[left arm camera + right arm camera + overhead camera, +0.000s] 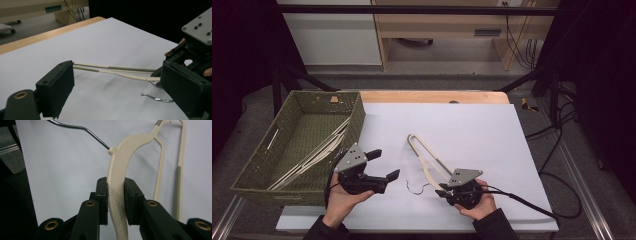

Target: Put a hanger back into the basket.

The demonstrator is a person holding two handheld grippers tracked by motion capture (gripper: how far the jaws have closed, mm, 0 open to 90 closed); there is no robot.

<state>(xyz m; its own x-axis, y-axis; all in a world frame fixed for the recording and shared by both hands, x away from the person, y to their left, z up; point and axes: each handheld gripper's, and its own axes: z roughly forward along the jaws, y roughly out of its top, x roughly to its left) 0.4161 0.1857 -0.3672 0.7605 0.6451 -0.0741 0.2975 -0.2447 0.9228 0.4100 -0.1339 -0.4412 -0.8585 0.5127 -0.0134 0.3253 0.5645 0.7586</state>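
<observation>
A beige plastic clothes hanger [427, 155] with a metal hook [417, 189] lies on the white sheet [472, 130] in the middle of the table. My right gripper [443, 190] is shut on one arm of the hanger near the hook; in the right gripper view the pads [130, 195] press on the textured beige arm [120, 160]. My left gripper [388, 163] is held above the sheet beside the basket, jaws wide open with nothing in them. In the left gripper view the hanger [125, 72] lies beyond the open jaws, apart from them.
A green woven basket [357, 120] stands at the left of the table and holds several beige hangers [319, 152]. The wooden table edge [432, 96] runs behind the sheet. Cables [532, 205] trail off to the right.
</observation>
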